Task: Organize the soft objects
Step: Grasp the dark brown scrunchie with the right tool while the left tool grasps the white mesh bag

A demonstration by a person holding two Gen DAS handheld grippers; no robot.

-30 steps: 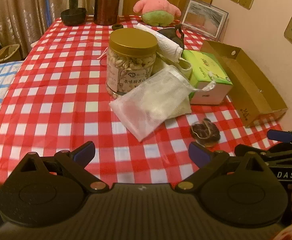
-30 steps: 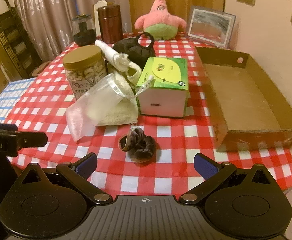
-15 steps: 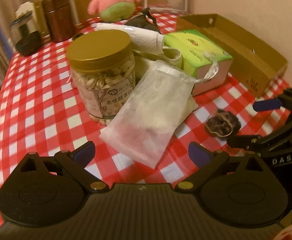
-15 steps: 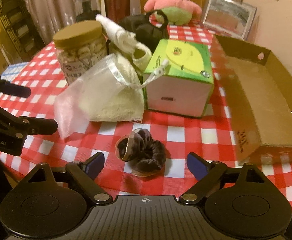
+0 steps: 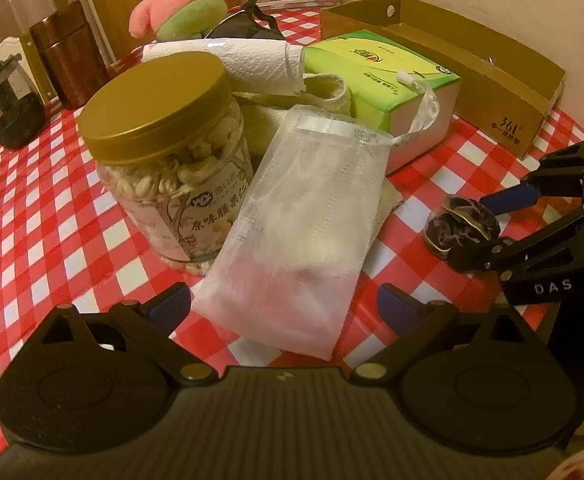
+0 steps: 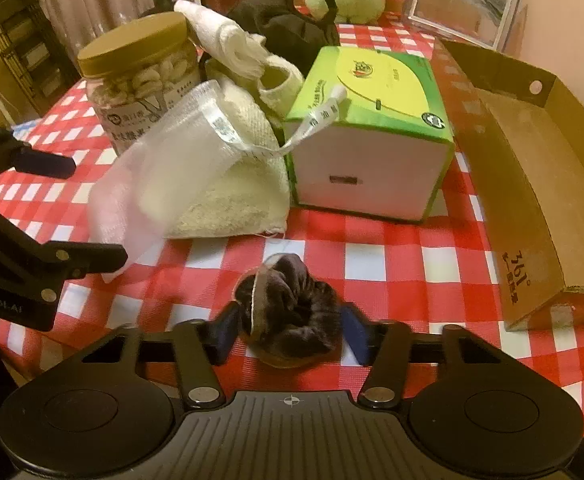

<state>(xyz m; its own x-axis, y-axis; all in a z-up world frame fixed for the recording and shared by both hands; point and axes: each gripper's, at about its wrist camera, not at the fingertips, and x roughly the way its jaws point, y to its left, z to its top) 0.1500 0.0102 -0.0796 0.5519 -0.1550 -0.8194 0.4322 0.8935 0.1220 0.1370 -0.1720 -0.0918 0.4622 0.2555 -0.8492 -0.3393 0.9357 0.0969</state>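
Observation:
A dark velvet scrunchie [image 6: 292, 308] lies on the red checked tablecloth [image 6: 404, 256]. My right gripper [image 6: 289, 334] has its jaws closing on it, and both blue pads touch its sides. In the left wrist view the same scrunchie [image 5: 460, 228] shows between the right gripper's fingers [image 5: 508, 200]. A white mesh bag [image 5: 308, 216] leans on a cream towel [image 6: 243, 184]. Its lower end reaches between the wide-apart fingers of my left gripper [image 5: 283, 308], which is open and touches nothing. A pink star plush [image 5: 183, 8] sits at the back.
An open cardboard tray [image 5: 492, 64] lies on the right by the wall. A green tissue box [image 5: 376, 68], a gold-lidded nut jar [image 5: 163, 152], a paper towel roll [image 5: 227, 60], a black bag [image 6: 287, 28] and a brown canister [image 5: 67, 52] crowd the middle and back.
Both grippers came lower and nearer the objects. The right jaws narrowed from wide open until the pads met the scrunchie. The left gripper rolled, tilting its view.

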